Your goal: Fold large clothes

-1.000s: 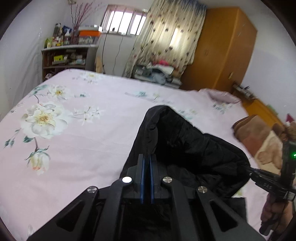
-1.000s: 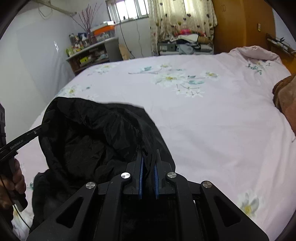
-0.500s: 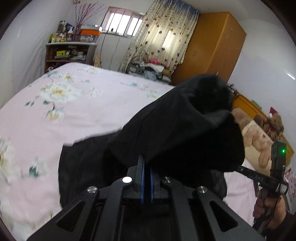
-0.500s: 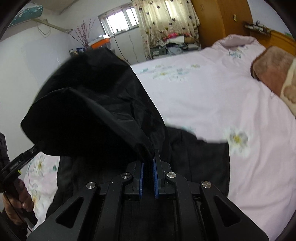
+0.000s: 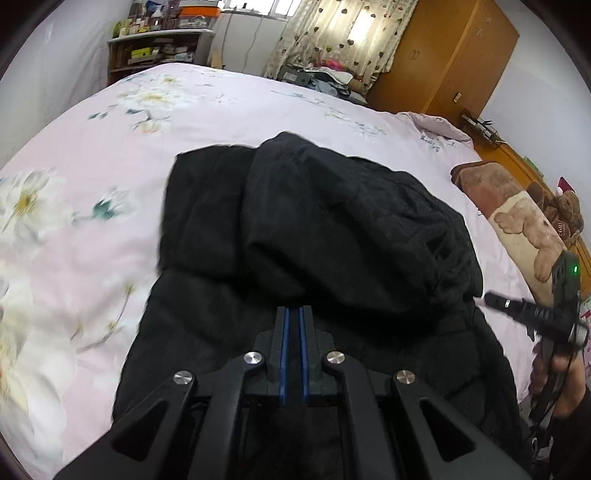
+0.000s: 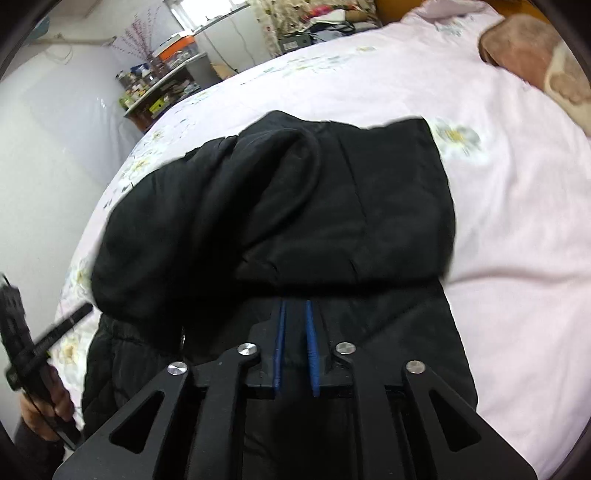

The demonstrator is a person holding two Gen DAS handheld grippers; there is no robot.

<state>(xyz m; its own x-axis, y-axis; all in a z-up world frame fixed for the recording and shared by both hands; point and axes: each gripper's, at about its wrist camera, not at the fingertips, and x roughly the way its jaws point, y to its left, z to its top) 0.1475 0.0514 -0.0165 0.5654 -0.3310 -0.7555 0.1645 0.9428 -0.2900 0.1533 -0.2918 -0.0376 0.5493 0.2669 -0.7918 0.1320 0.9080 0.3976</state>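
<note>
A large black padded jacket (image 5: pixel 317 229) lies on the pink floral bedspread (image 5: pixel 92 177), its upper part folded over the lower part. It also shows in the right wrist view (image 6: pixel 295 206). My left gripper (image 5: pixel 294 314) is shut on the near edge of the folded jacket layer. My right gripper (image 6: pixel 295 306) has its blue pads slightly apart with black fabric between them, gripping the same folded edge. The right gripper's body shows in the left wrist view (image 5: pixel 535 317), and the left gripper's body shows in the right wrist view (image 6: pixel 44 347).
A brown bear-print blanket (image 5: pixel 517 214) lies at the bed's right side. A wooden wardrobe (image 5: pixel 450 55), curtained window (image 5: pixel 332 33) and cluttered shelf (image 5: pixel 159 48) stand beyond the bed. A white wall (image 6: pixel 48 125) runs along the bed's left.
Both grippers have swung the lifted jacket top forward and down, so it now lies folded over the rest of the jacket on the bed. The right pads have parted slightly.
</note>
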